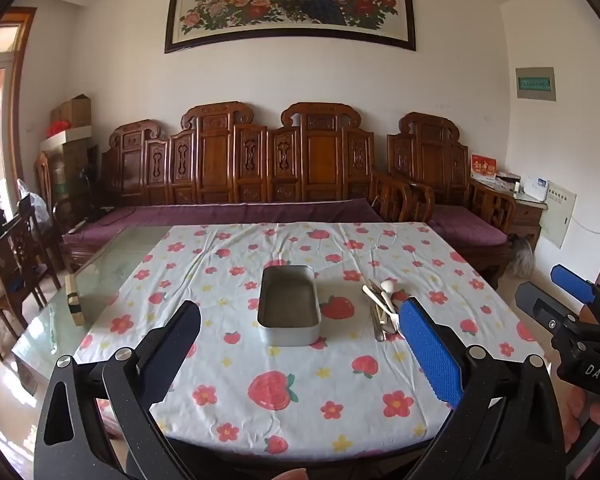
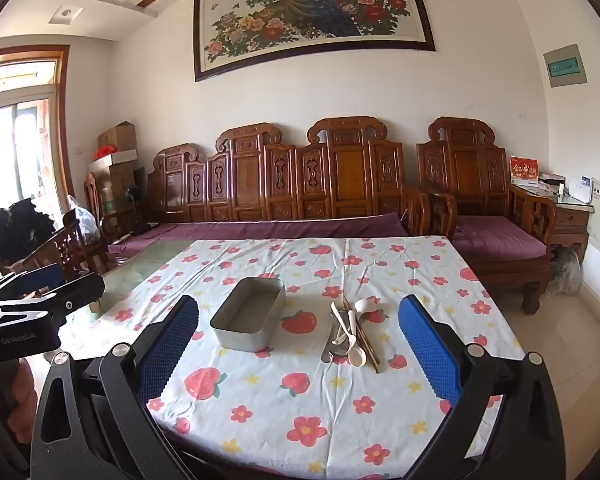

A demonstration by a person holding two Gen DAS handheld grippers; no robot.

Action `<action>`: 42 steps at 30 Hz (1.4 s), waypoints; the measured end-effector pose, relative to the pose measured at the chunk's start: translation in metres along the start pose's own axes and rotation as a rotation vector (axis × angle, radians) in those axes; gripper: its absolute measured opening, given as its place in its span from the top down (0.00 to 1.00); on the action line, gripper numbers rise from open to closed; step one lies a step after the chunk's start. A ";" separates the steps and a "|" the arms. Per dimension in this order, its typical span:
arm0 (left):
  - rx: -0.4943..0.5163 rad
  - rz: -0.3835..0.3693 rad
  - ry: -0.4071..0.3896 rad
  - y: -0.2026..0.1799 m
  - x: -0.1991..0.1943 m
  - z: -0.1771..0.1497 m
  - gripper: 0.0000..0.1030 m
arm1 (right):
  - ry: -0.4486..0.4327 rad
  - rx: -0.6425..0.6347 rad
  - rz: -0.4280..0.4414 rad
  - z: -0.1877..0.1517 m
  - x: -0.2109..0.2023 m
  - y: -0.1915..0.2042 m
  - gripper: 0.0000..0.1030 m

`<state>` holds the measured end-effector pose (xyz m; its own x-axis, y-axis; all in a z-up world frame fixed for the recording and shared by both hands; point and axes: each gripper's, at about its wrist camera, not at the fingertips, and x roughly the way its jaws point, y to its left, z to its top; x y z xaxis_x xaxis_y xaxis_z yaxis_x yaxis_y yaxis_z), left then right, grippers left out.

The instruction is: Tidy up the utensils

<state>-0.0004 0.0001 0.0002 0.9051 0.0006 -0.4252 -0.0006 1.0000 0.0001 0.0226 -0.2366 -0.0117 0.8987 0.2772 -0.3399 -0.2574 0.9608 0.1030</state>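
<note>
A grey metal tin [image 1: 289,305] [image 2: 249,319] stands open and empty in the middle of the flowered tablecloth [image 1: 300,392] [image 2: 300,400]. To its right lies a pile of utensils [image 1: 382,307] [image 2: 350,334]: white spoons, chopsticks and metal cutlery. My left gripper [image 1: 300,344] is open and empty, held above the table's near edge, facing the tin. My right gripper [image 2: 298,344] is open and empty, near the front edge, facing the pile; it also shows in the left wrist view [image 1: 556,296].
A wooden block [image 1: 74,300] lies on the bare glass tabletop at the left. A carved wooden sofa [image 1: 260,168] with purple cushions stands behind the table. Wooden chairs [image 1: 16,264] stand at the left.
</note>
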 end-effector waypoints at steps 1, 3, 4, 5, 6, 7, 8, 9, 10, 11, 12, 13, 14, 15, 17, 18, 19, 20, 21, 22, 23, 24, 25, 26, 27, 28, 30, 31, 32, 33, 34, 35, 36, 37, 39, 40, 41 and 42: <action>0.000 0.002 0.001 0.000 0.000 0.000 0.06 | -0.002 0.002 0.002 0.000 0.000 0.000 0.02; -0.001 0.002 0.003 0.001 0.000 0.000 0.06 | 0.000 0.003 0.002 0.000 0.000 0.000 0.02; -0.001 0.001 0.005 0.001 0.000 0.000 0.06 | -0.001 0.003 0.003 0.000 -0.001 0.000 0.02; -0.002 0.001 0.005 0.001 0.000 0.000 0.06 | -0.002 0.003 0.002 0.000 -0.001 0.000 0.02; -0.003 0.001 0.006 0.001 0.000 0.000 0.06 | -0.002 0.002 0.001 0.000 -0.001 0.000 0.02; -0.002 0.001 0.006 0.002 0.001 0.000 0.06 | -0.003 0.002 0.002 0.000 -0.001 0.000 0.02; -0.001 0.003 0.001 0.001 0.000 0.000 0.06 | -0.003 0.002 0.002 0.000 -0.001 0.000 0.02; 0.000 0.003 0.001 0.001 0.000 0.000 0.06 | -0.004 0.002 0.001 0.000 -0.001 0.000 0.02; -0.001 0.004 0.002 0.002 0.000 -0.001 0.06 | -0.003 0.001 0.001 0.000 -0.001 0.000 0.02; 0.002 0.005 -0.001 0.000 0.000 0.000 0.06 | -0.004 0.001 0.002 0.000 -0.001 0.000 0.02; 0.002 0.005 -0.001 0.000 0.000 0.000 0.06 | -0.004 0.001 0.001 0.000 -0.001 0.000 0.02; 0.002 0.006 0.000 0.000 0.000 -0.001 0.06 | -0.004 0.001 0.002 0.001 -0.001 0.000 0.02; 0.002 0.007 0.000 0.000 0.000 -0.001 0.06 | -0.005 0.001 0.002 0.001 -0.002 0.000 0.02; 0.001 0.007 0.001 0.001 0.000 -0.001 0.06 | -0.005 0.001 0.002 0.001 -0.002 0.000 0.02; 0.001 0.007 0.001 0.001 0.000 -0.001 0.06 | -0.006 0.000 0.001 0.001 -0.002 0.000 0.02; 0.000 0.007 0.002 0.002 0.000 0.000 0.06 | -0.007 0.000 0.002 0.001 -0.002 0.000 0.02; 0.000 0.007 0.001 0.002 0.000 0.000 0.06 | -0.007 0.000 0.002 0.001 -0.002 0.000 0.02; 0.004 0.004 -0.004 0.000 -0.004 0.003 0.06 | -0.007 0.000 0.002 0.001 -0.002 0.000 0.02; 0.003 0.004 -0.004 0.000 -0.004 0.003 0.06 | -0.007 0.000 0.003 0.001 -0.002 0.000 0.02; 0.003 0.004 -0.004 0.000 -0.005 0.003 0.06 | -0.008 0.000 0.003 0.001 -0.002 0.000 0.02; 0.003 0.004 -0.003 0.000 -0.005 0.004 0.06 | -0.007 0.000 0.002 0.001 -0.002 0.000 0.02; 0.003 0.005 -0.003 0.000 -0.005 0.004 0.06 | -0.007 0.000 0.003 0.002 -0.002 0.000 0.02; 0.002 0.004 -0.002 0.000 -0.005 0.004 0.06 | -0.009 0.000 0.002 0.002 -0.003 0.000 0.02; 0.002 0.004 -0.001 0.001 -0.005 0.005 0.06 | -0.009 0.000 0.002 0.002 -0.003 0.000 0.02; 0.002 0.004 -0.001 0.001 -0.005 0.005 0.06 | -0.009 0.000 0.002 0.002 -0.003 0.000 0.02; 0.002 0.004 -0.001 0.001 -0.005 0.006 0.06 | -0.009 0.000 0.002 0.002 -0.003 0.000 0.02; 0.001 0.003 0.000 0.001 -0.004 0.007 0.06 | -0.009 0.000 0.002 0.002 -0.003 0.001 0.02; 0.004 0.004 -0.006 -0.001 -0.004 0.006 0.06 | -0.009 -0.001 0.002 0.002 -0.004 0.001 0.02; 0.004 0.005 -0.006 -0.001 -0.005 0.007 0.06 | -0.010 -0.001 0.002 0.002 -0.004 0.001 0.02; 0.004 0.005 -0.006 -0.001 -0.005 0.008 0.06 | -0.010 0.000 0.001 0.002 -0.003 0.001 0.02; 0.004 0.006 -0.005 -0.001 -0.005 0.009 0.06 | -0.009 0.000 0.002 0.002 -0.003 0.001 0.02; 0.005 0.006 -0.005 -0.001 -0.005 0.010 0.06 | -0.010 -0.001 0.002 0.002 -0.003 0.001 0.02; 0.005 0.006 -0.004 -0.001 -0.006 0.011 0.06 | -0.011 -0.001 0.002 0.002 -0.003 0.001 0.02; 0.004 0.006 -0.003 -0.001 -0.005 0.012 0.06 | -0.011 0.000 0.001 0.002 -0.003 0.001 0.02; 0.004 0.006 -0.003 -0.001 -0.005 0.015 0.06 | -0.011 -0.001 0.002 0.002 -0.003 0.001 0.02; 0.004 0.005 -0.002 -0.001 -0.005 0.016 0.06 | -0.011 -0.001 0.002 0.002 -0.003 0.001 0.02; 0.004 0.003 -0.008 0.000 -0.005 0.006 0.06 | -0.011 -0.001 0.002 0.001 -0.003 0.001 0.02; 0.004 0.003 -0.008 0.000 -0.005 0.007 0.06 | -0.011 -0.001 0.002 0.001 -0.003 0.001 0.02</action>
<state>-0.0021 -0.0003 0.0084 0.9086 0.0036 -0.4178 -0.0017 1.0000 0.0051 0.0201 -0.2366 -0.0093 0.9020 0.2793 -0.3293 -0.2597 0.9602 0.1031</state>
